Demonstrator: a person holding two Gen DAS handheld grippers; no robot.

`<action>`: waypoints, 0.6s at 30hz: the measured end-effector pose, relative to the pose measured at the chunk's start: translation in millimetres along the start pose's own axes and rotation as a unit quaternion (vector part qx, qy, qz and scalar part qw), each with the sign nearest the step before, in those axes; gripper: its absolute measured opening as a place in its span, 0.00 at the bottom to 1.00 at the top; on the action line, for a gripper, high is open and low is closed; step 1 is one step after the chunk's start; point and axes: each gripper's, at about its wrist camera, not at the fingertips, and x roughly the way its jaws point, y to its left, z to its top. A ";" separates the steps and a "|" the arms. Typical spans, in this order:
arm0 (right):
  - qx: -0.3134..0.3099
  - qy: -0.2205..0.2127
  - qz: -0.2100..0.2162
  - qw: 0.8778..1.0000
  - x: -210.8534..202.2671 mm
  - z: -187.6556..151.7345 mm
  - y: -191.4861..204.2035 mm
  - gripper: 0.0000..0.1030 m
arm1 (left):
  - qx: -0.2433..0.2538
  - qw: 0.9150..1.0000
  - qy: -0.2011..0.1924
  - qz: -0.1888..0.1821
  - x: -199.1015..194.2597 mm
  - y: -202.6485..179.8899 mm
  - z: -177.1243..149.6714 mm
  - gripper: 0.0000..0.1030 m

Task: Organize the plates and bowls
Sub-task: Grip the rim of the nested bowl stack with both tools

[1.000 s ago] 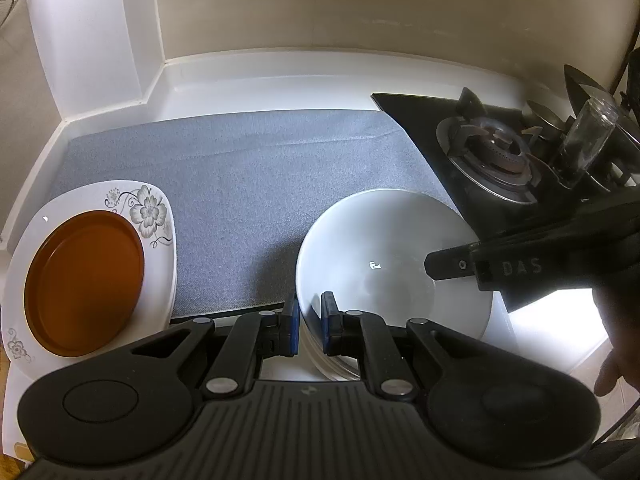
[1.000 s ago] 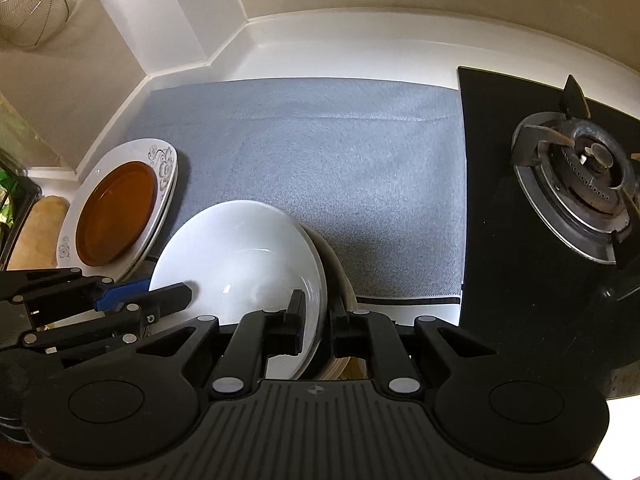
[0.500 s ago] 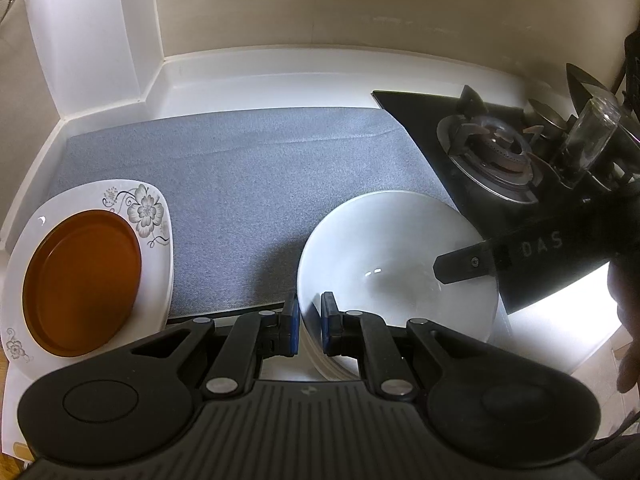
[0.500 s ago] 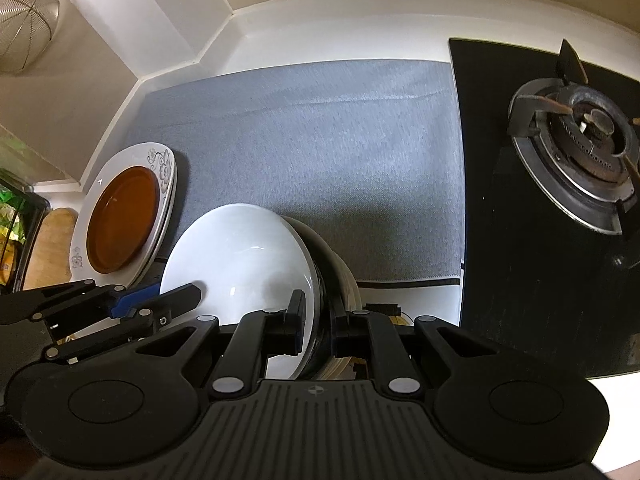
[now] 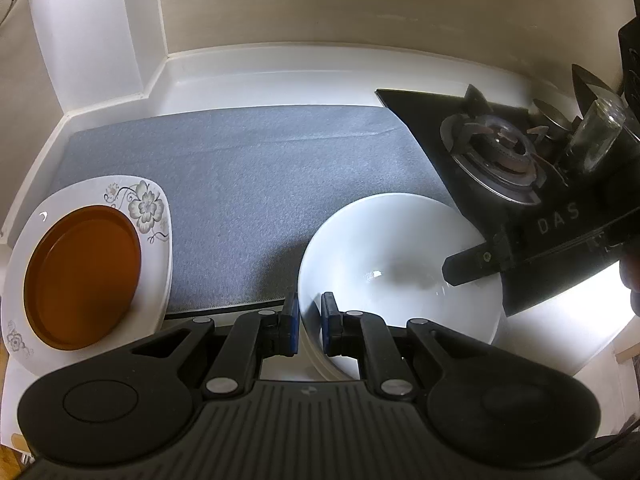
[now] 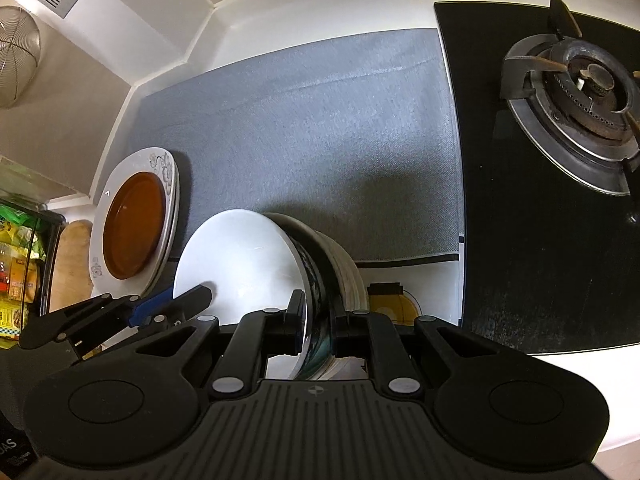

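Observation:
A white bowl tops a stack of cream bowls at the counter's front edge. My left gripper is shut on the bowl's near-left rim, its blue pads either side of the wall. My right gripper is shut on the opposite rim, one finger inside the white bowl and one on its dark patterned outside. Each wrist view shows the other tool: the right gripper at the bowl's right edge, the left gripper at lower left. A brown plate lies on a white floral plate to the left.
A grey mat covers the middle of the white counter. A black gas stove fills the right side, with a glass jar beside its burner. A wire strainer hangs on the left wall. A wooden board lies left of the plates.
The right gripper has shifted a little to the right and rolled, still clamped on the bowl's rim. The left gripper and the plates have stayed put.

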 end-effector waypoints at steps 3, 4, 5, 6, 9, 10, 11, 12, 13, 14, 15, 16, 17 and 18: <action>-0.007 0.004 -0.003 1.000 0.2 0.8 2.6 0.13 | -0.005 1.000 0.001 0.000 -0.2 0.3 -0.3 0.11; -0.009 0.006 -0.004 1.000 0.1 0.9 3.2 0.13 | -0.007 1.000 0.001 0.000 0.1 0.8 -0.1 0.11; -0.011 0.007 -0.004 1.000 -0.2 1.2 3.1 0.13 | -0.008 1.000 0.001 0.001 0.0 0.6 0.1 0.11; -0.013 0.008 -0.004 1.000 -0.5 1.4 3.2 0.13 | -0.009 1.000 0.001 0.001 -0.1 0.5 0.0 0.11; -0.020 0.009 -0.005 1.000 -2.8 2.0 2.9 0.13 | -0.012 1.000 0.002 0.003 -0.2 0.3 -0.2 0.10; -0.022 0.008 -0.005 1.000 -4.1 2.3 3.1 0.13 | -0.013 1.000 0.002 0.004 -0.2 0.3 -0.5 0.10; -0.023 0.008 -0.005 1.000 -4.8 2.5 2.9 0.13 | -0.014 1.000 0.003 0.004 0.0 0.1 -0.5 0.10; -0.024 0.008 -0.004 1.000 -4.8 3.0 2.6 0.13 | -0.015 1.000 0.003 0.005 0.1 0.2 -0.5 0.10; -0.024 0.009 -0.002 1.000 -4.9 3.1 2.0 0.13 | -0.015 1.000 0.003 0.005 0.1 0.0 -0.5 0.10; -0.024 0.009 -0.002 1.000 -4.6 3.1 2.2 0.13 | -0.016 1.000 0.003 0.006 0.0 -0.1 -0.5 0.10; -0.024 0.009 -0.001 1.000 -4.6 3.1 2.2 0.13 | -0.017 1.000 0.004 0.006 0.0 0.0 -0.5 0.10; -0.025 0.009 -0.001 1.000 -4.9 3.0 2.2 0.13 | -0.017 1.000 0.004 0.006 0.2 0.3 -0.5 0.11; -0.026 0.009 -0.002 1.000 -5.3 2.5 3.0 0.13 | -0.018 1.000 0.005 0.006 0.3 0.3 -0.6 0.11; -0.027 0.009 -0.002 1.000 -5.8 2.4 3.2 0.13 | -0.018 1.000 0.005 0.006 0.2 0.2 -0.6 0.11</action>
